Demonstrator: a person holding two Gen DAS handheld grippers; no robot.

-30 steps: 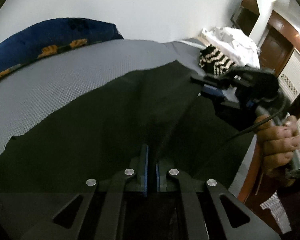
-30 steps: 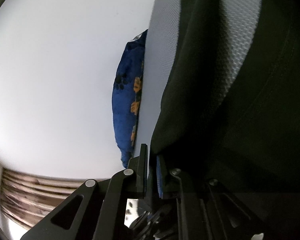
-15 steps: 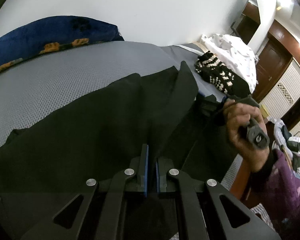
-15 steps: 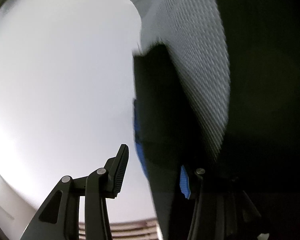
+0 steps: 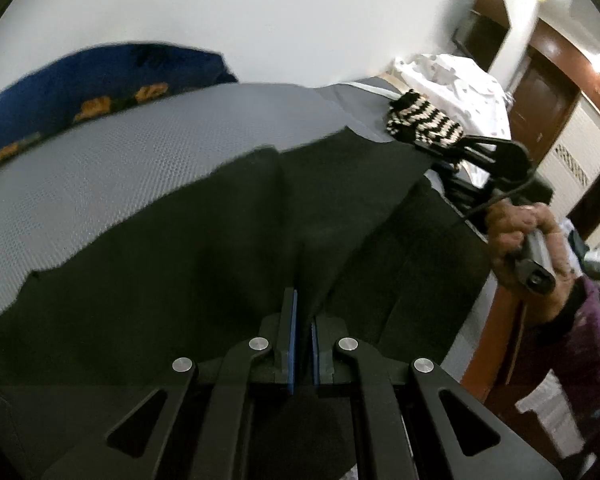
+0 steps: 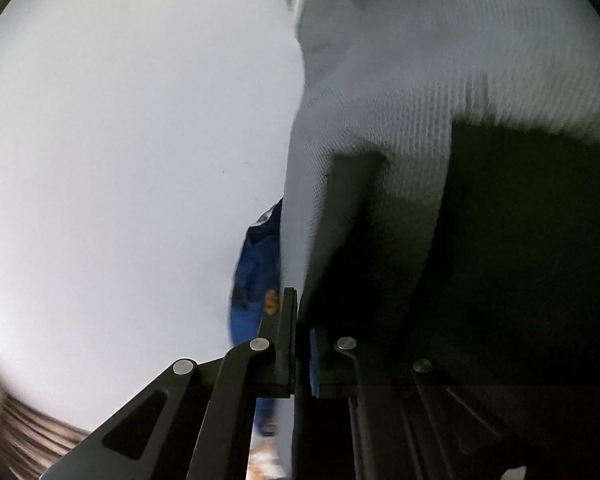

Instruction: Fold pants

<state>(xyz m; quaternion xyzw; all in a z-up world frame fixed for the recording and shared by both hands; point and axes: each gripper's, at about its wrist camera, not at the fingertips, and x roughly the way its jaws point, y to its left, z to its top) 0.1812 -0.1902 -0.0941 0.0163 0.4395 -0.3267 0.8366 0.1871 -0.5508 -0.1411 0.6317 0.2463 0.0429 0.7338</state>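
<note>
Down at the bottom of the left wrist view, the left tool [image 5: 303, 312] has its blue-padded jaws drawn narrow on a raised ridge of the black fabric pants [image 5: 204, 264], pinching the cloth between the pads. From that pinch the pants spread away over the grey textured bed [image 5: 112, 160], one edge running up toward the far corner of the mattress. At the right side of the same view, the right tool [image 5: 440, 152] is carried by the person's right hand [image 5: 520, 240], which wraps its grey handle, a purple sleeve [image 5: 580, 328] behind it. In its own blurred view the right tool [image 6: 303, 320] has its jaws nearly together with a dark fold of the pants [image 6: 380, 240] rising from between them; it looks clamped on the cloth, though the blur makes the contact hard to confirm. Beyond the pants, a blue cushion with orange motifs [image 5: 80, 88] lies along the far edge of the bed against the white wall [image 5: 260, 20]. A black-and-white striped knitted piece [image 5: 424, 128] sits near the far right corner, just beside a heap of white cloth [image 5: 460, 84].
</note>
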